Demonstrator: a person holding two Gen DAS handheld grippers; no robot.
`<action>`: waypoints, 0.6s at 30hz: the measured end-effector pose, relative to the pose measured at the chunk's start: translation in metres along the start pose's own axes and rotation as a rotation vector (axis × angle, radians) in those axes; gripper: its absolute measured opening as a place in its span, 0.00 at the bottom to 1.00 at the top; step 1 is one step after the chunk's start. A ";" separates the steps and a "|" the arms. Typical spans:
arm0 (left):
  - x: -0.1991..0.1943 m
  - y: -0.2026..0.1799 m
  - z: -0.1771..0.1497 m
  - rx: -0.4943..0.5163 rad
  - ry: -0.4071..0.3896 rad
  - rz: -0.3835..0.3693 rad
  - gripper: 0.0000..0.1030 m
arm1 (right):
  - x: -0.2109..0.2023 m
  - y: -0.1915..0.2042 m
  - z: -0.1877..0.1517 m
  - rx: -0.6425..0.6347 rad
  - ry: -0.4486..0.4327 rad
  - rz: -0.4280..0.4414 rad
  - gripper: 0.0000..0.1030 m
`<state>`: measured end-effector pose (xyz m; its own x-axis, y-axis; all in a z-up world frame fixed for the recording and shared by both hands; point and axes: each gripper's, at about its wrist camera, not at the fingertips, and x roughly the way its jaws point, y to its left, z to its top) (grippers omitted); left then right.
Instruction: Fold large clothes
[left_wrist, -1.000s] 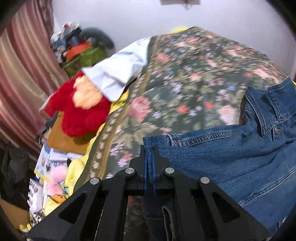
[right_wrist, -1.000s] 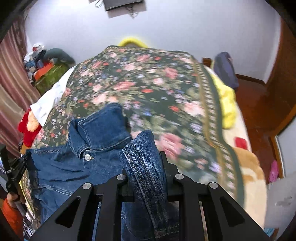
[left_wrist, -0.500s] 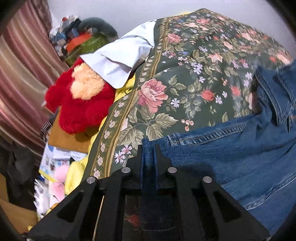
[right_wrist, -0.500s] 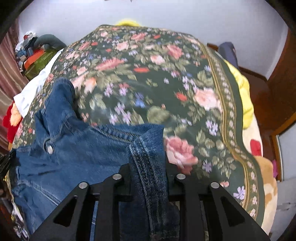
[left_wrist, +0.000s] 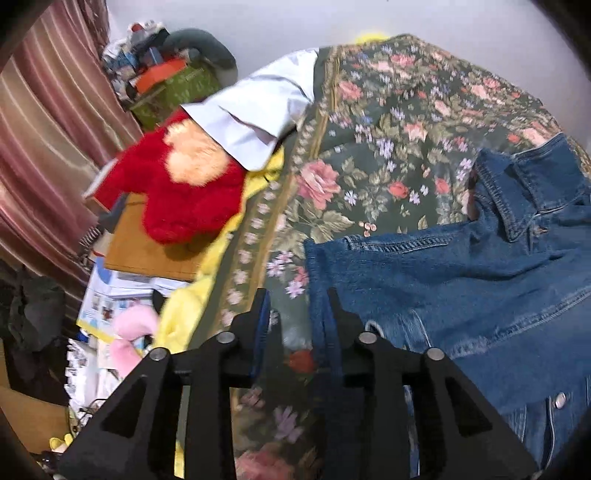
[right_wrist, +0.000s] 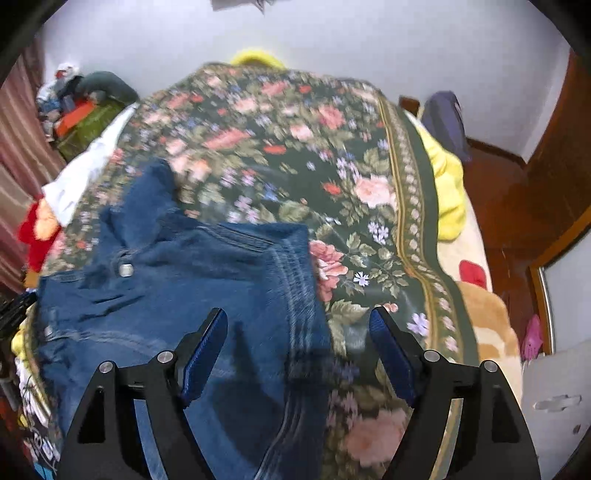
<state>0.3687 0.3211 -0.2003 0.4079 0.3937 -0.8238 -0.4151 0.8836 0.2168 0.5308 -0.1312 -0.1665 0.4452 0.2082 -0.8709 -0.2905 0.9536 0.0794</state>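
Observation:
A blue denim jacket lies spread on the floral bedspread, collar toward the far side. My left gripper is open, its jaws standing over the jacket's left edge, holding nothing. In the right wrist view the jacket lies flat with its collar button up. My right gripper is wide open above the jacket's right edge and seam, holding nothing.
A red plush toy and a white shirt lie at the bed's left side, above floor clutter. A yellow blanket and a dark pillow sit on the right. A wooden door stands at right.
Both grippers were shut on the jacket's edges; now both are open and the jacket lies flat on the bedspread. Both grippers have pulled back slightly.

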 end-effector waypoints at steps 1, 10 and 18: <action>-0.012 0.002 -0.001 -0.002 -0.012 -0.002 0.36 | -0.012 0.002 -0.002 -0.012 -0.018 0.001 0.75; -0.103 0.005 -0.022 0.003 -0.140 -0.089 0.54 | -0.118 0.028 -0.037 -0.125 -0.173 0.013 0.88; -0.158 0.002 -0.073 -0.016 -0.176 -0.201 0.86 | -0.174 0.047 -0.090 -0.182 -0.213 0.053 0.96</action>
<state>0.2443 0.2417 -0.1075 0.6182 0.2504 -0.7451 -0.3239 0.9448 0.0487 0.3638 -0.1424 -0.0543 0.5879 0.3160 -0.7447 -0.4570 0.8893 0.0165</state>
